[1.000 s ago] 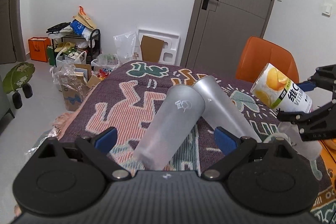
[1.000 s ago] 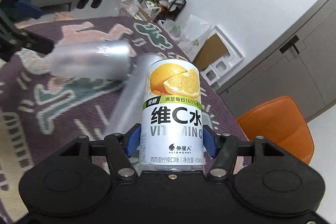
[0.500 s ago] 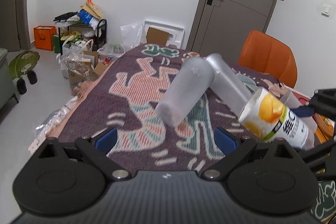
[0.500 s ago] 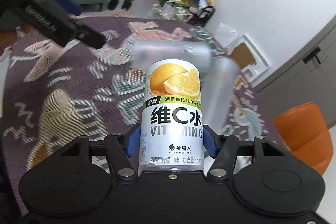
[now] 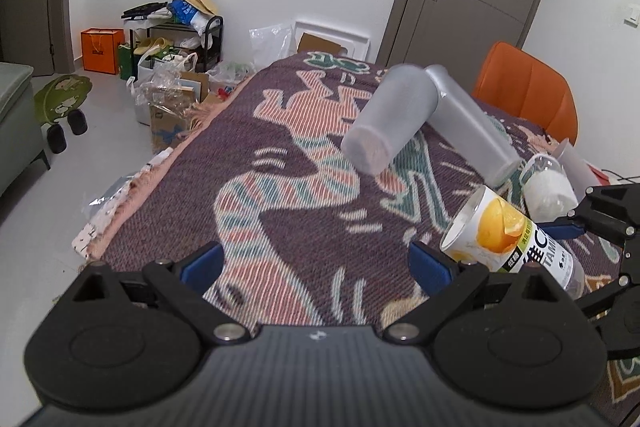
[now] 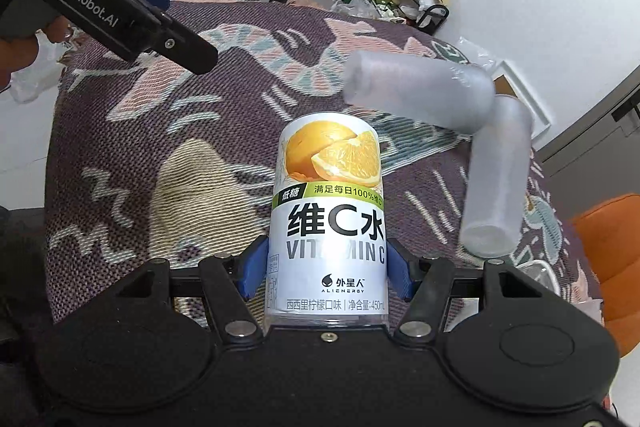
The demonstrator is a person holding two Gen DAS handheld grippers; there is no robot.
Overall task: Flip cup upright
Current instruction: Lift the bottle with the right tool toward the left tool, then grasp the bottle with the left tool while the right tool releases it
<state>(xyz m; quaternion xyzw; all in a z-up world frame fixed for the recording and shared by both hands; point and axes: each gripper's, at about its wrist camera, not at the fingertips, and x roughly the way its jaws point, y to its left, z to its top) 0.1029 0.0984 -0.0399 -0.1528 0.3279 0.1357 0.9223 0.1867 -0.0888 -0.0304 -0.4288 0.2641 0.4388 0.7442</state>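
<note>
Orange-label cup (image 6: 328,215) is clamped between right gripper (image 6: 326,269) pads, tilted above the patterned cloth (image 5: 280,227).
Left gripper (image 5: 316,263) is spread, empty; frosted tumblers (image 5: 390,119) lie at 1 o'clock.

Two claws are in view: the left claw (image 5: 316,261) and the right claw (image 6: 326,267). One printed orange-drink cup (image 6: 328,223) shows. Two frosted grey cups (image 5: 390,119) (image 5: 468,123) lie on their sides on the desk (image 5: 280,227), meeting near its far edge. By the desk's right edge there is one clear plastic cup (image 5: 546,191). One orange chair (image 5: 528,91) stands beyond the far right corner.
</note>
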